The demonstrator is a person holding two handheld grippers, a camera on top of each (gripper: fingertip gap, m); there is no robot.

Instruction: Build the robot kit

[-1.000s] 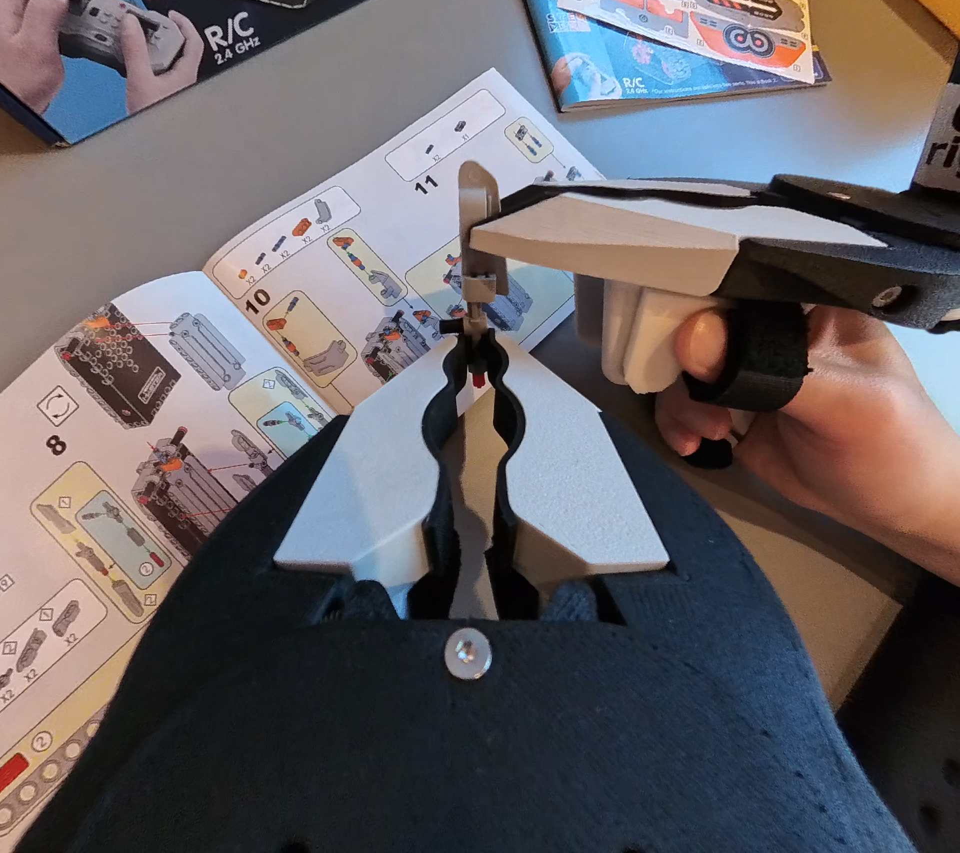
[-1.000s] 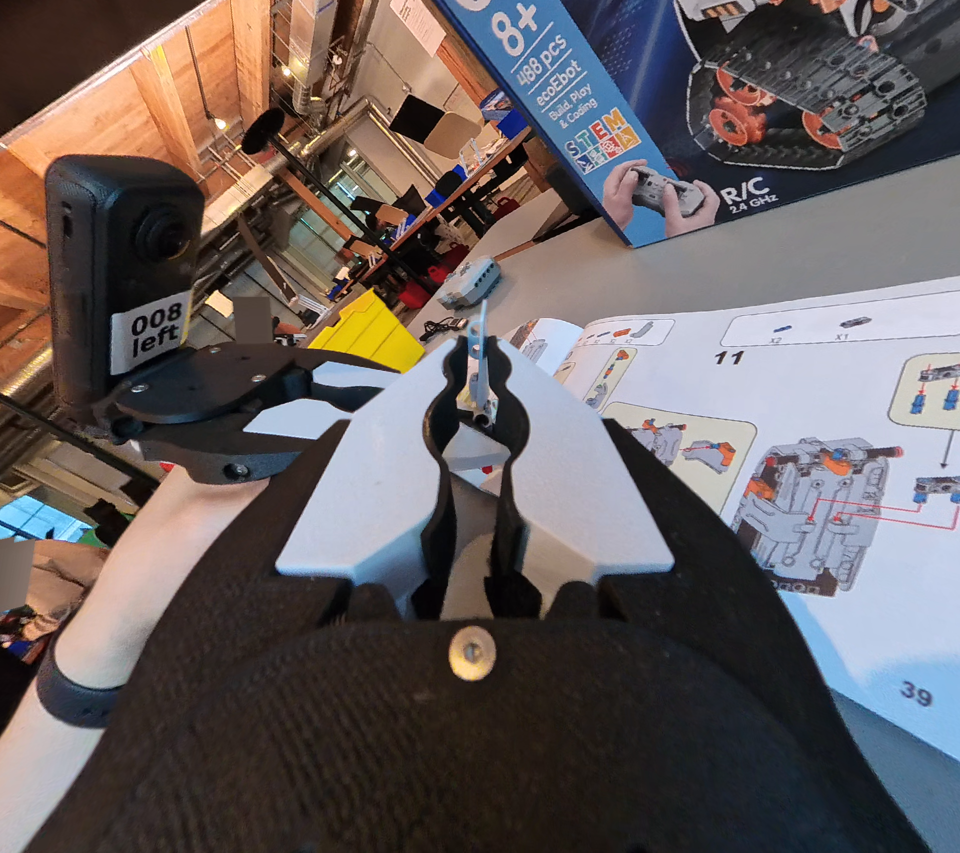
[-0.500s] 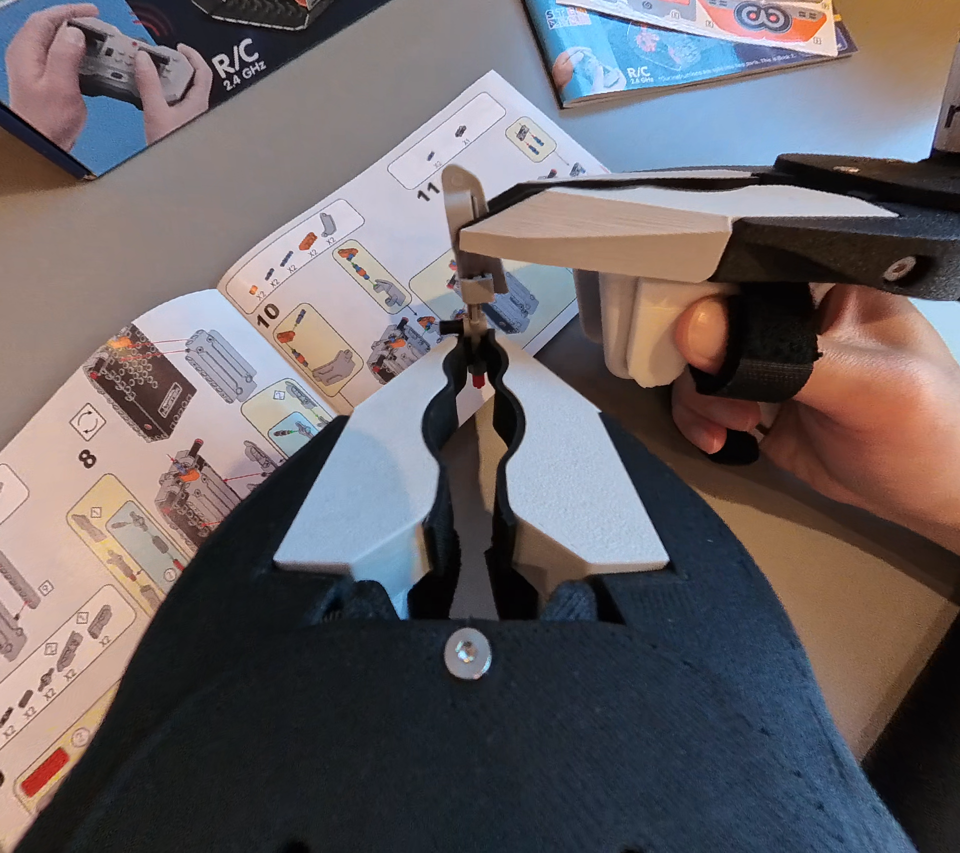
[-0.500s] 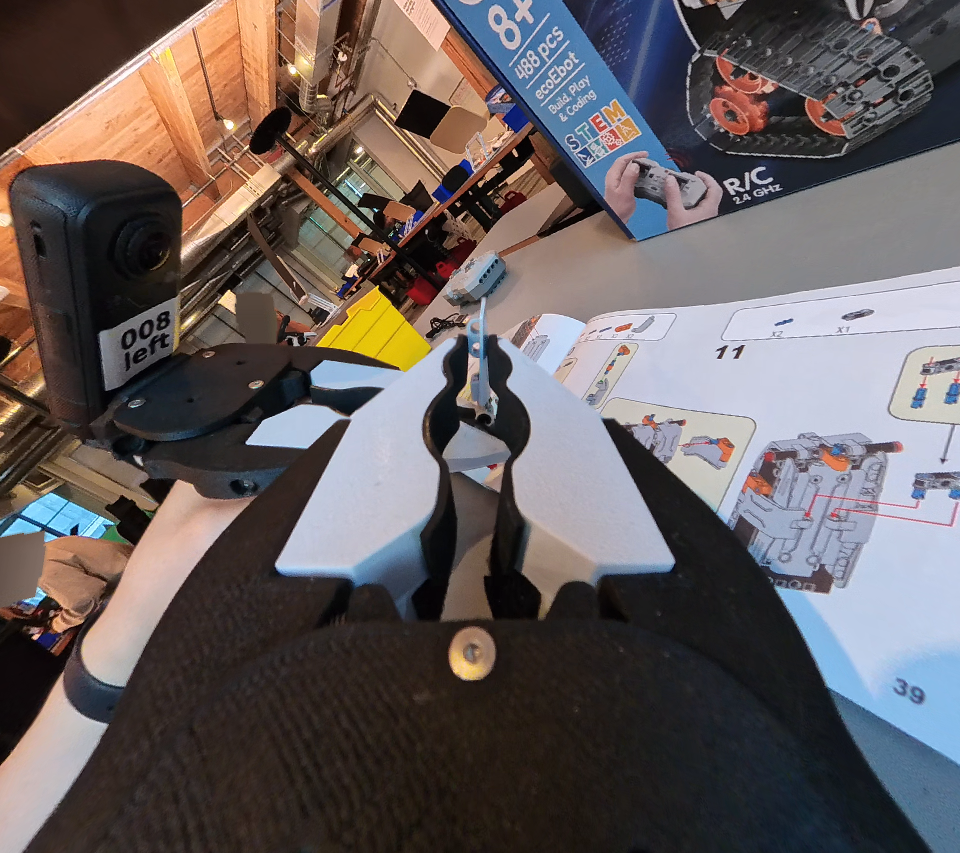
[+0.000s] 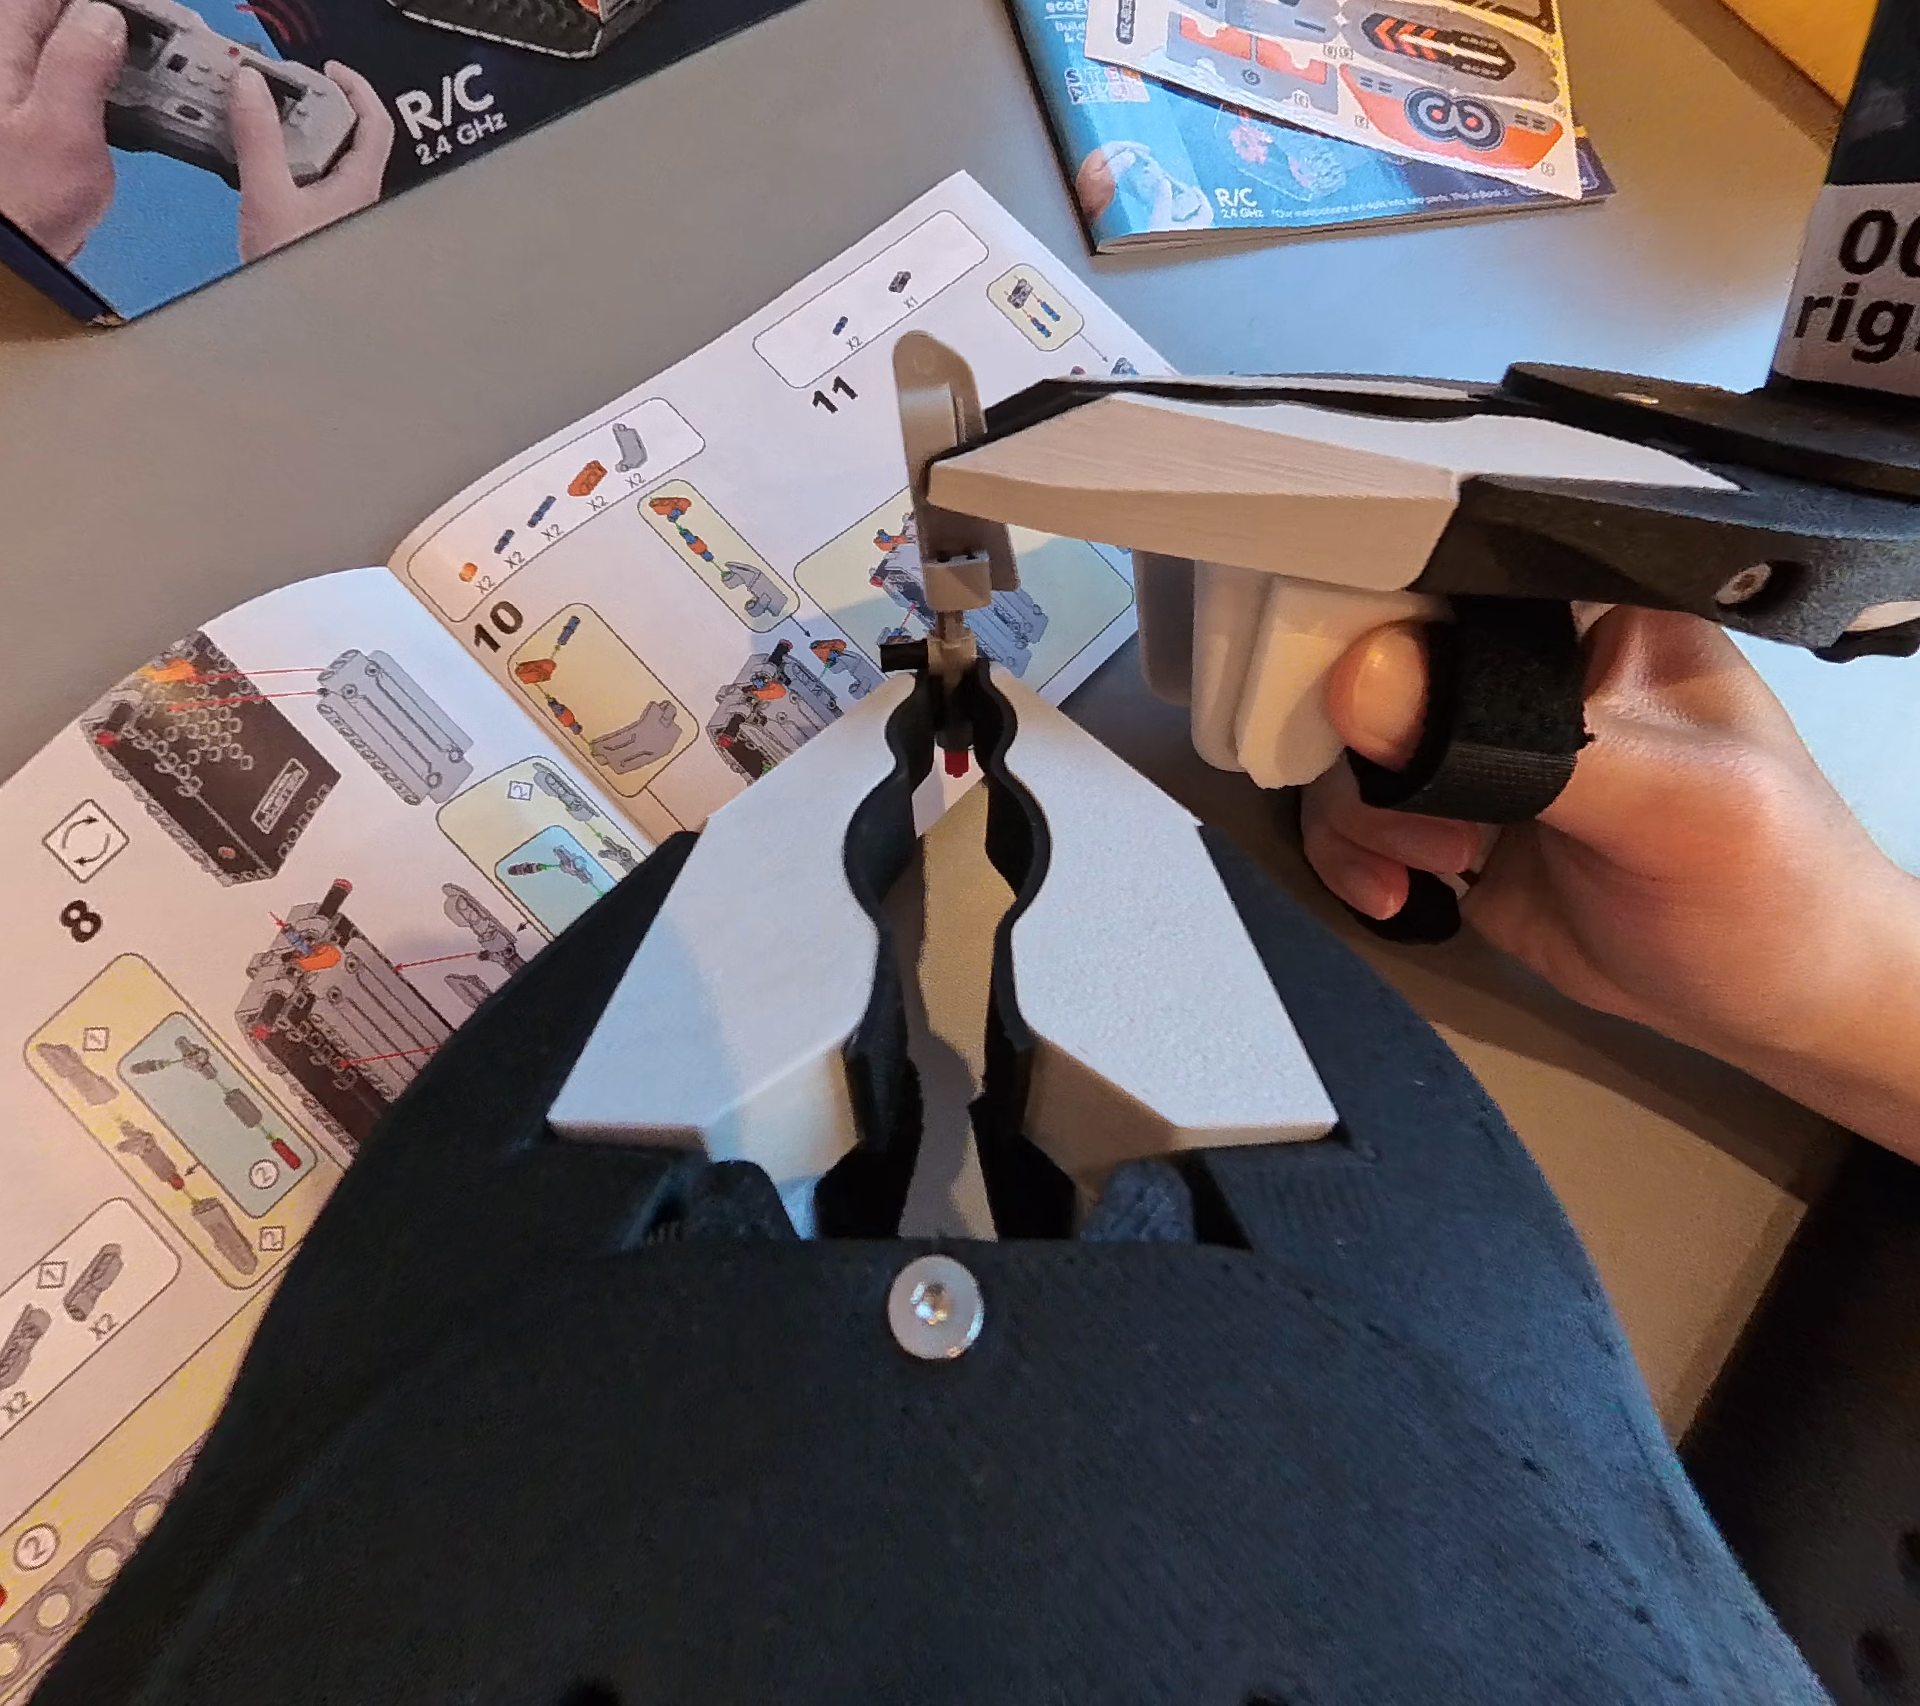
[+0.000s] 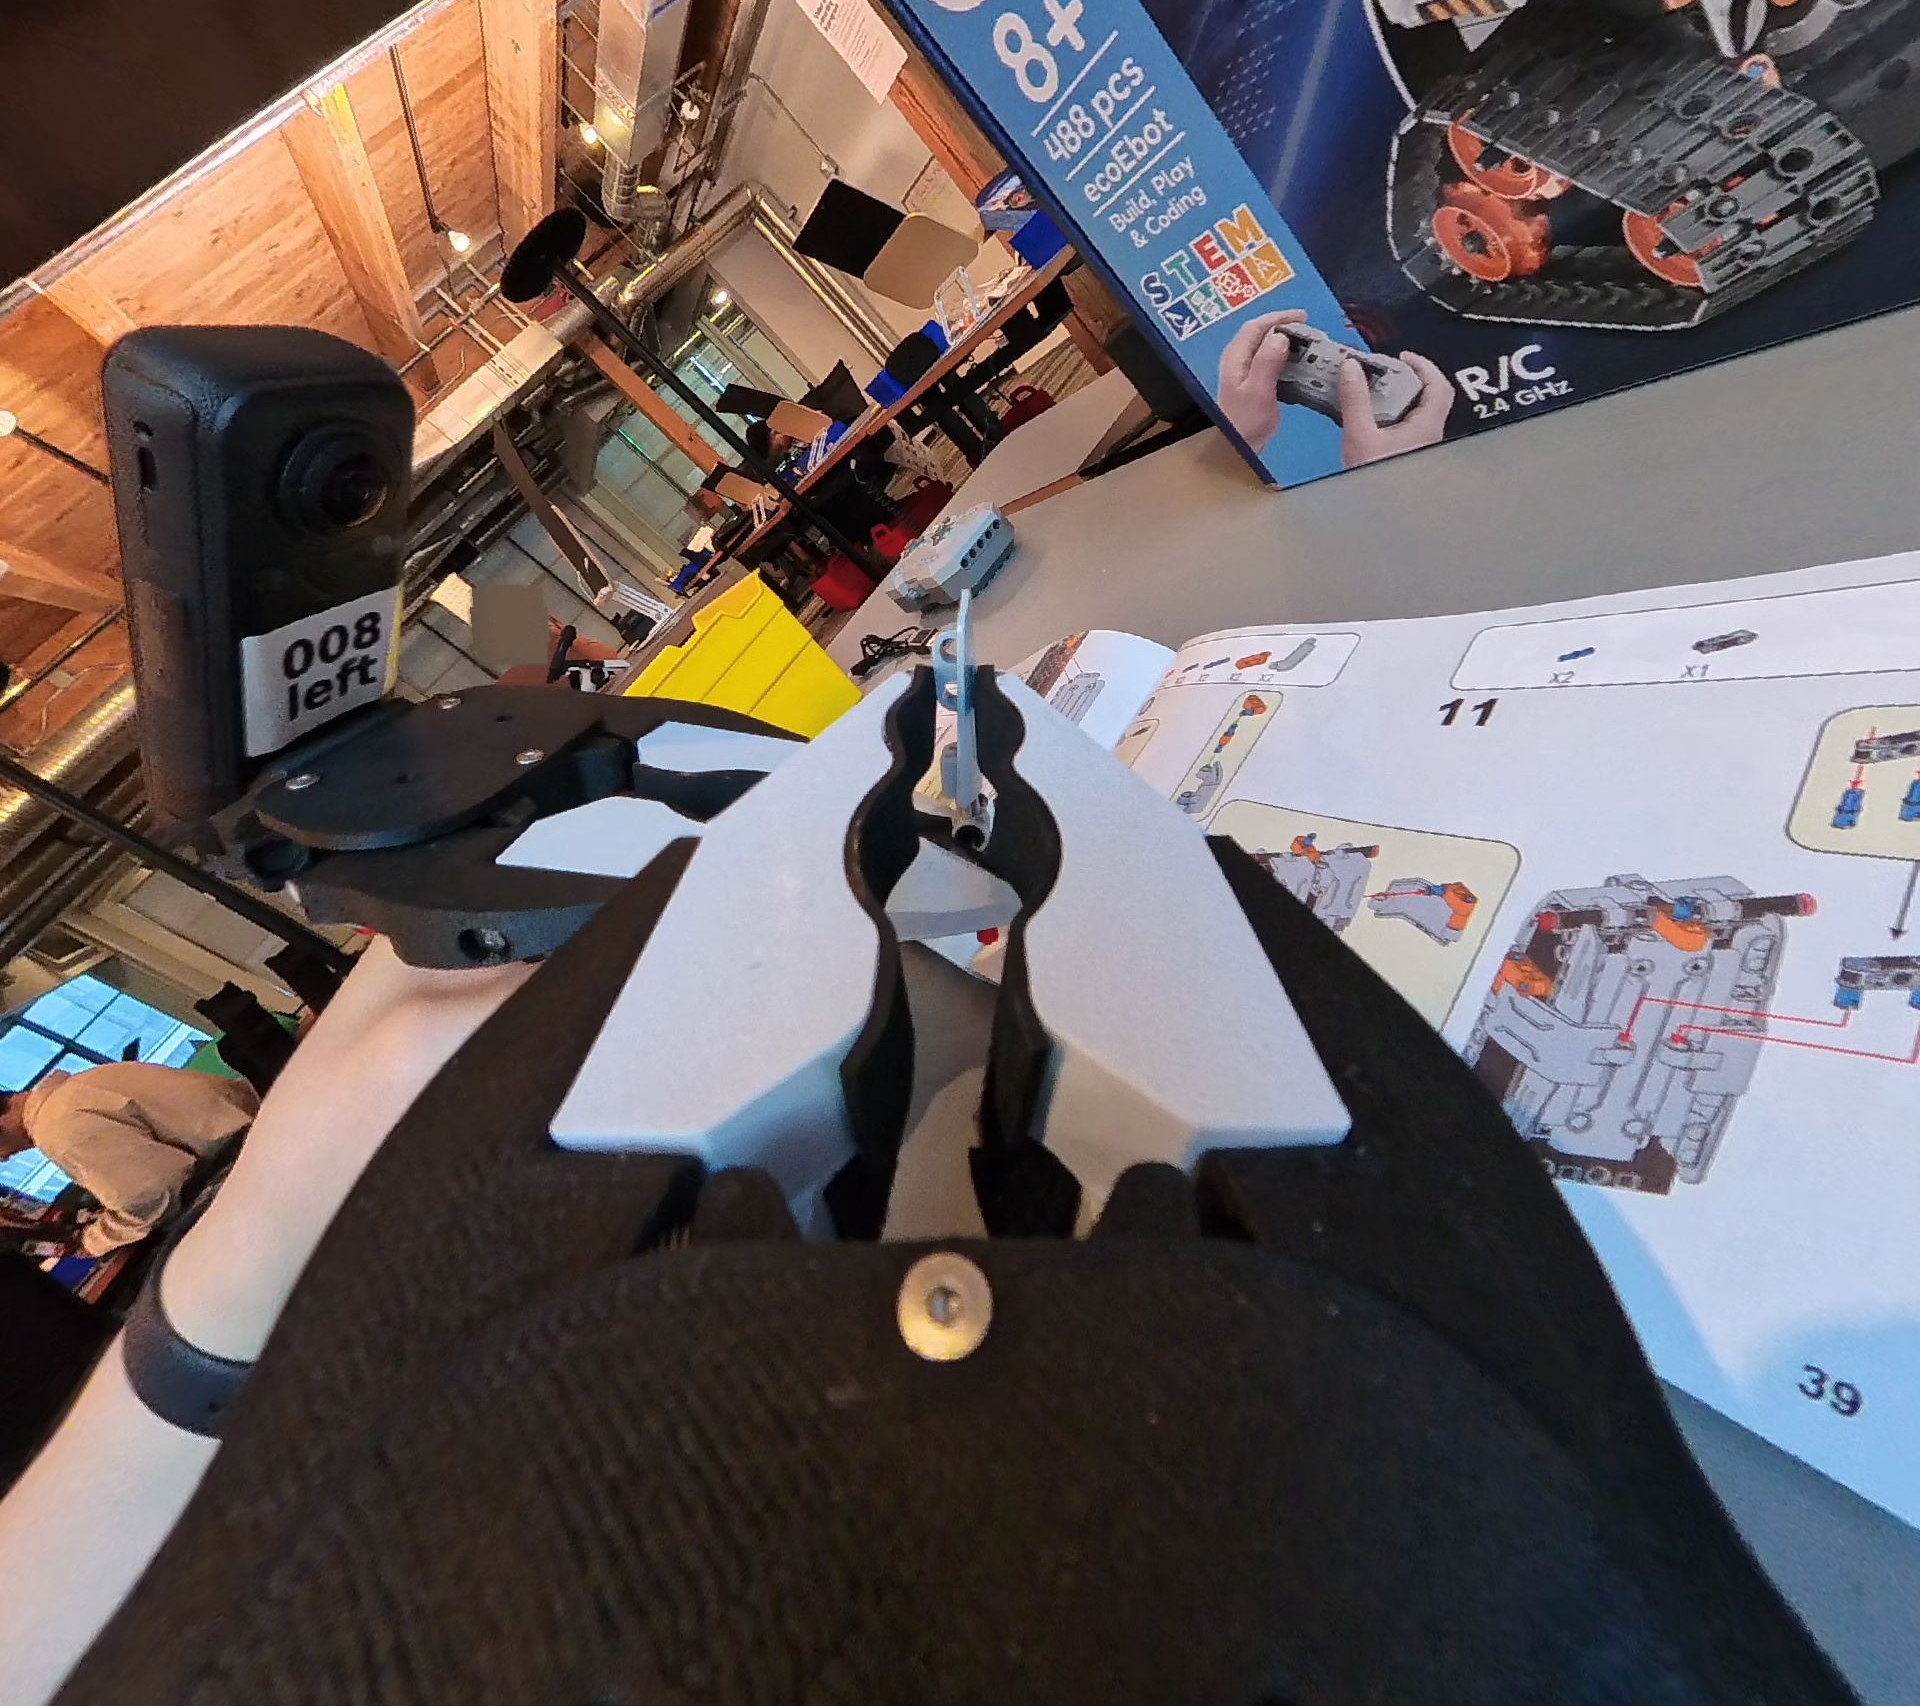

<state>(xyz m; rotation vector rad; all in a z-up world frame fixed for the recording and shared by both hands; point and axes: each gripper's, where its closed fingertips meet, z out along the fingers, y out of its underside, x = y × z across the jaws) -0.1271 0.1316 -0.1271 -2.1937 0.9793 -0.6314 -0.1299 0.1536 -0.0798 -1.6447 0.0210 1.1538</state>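
Since the earlier frame, both grippers have barely shifted above the open manual point(image 5: 582, 576). Left gripper point(image 5: 951, 700) clamps a small axle pin point(image 5: 951, 726); right gripper point(image 6: 961, 721) clamps the grey beam point(image 5: 940, 451) directly over it.

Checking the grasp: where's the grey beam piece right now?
In the left wrist view the grey beam piece stands upright at centre, pinched by the right gripper from the right, just above the left gripper, over the open instruction booklet.
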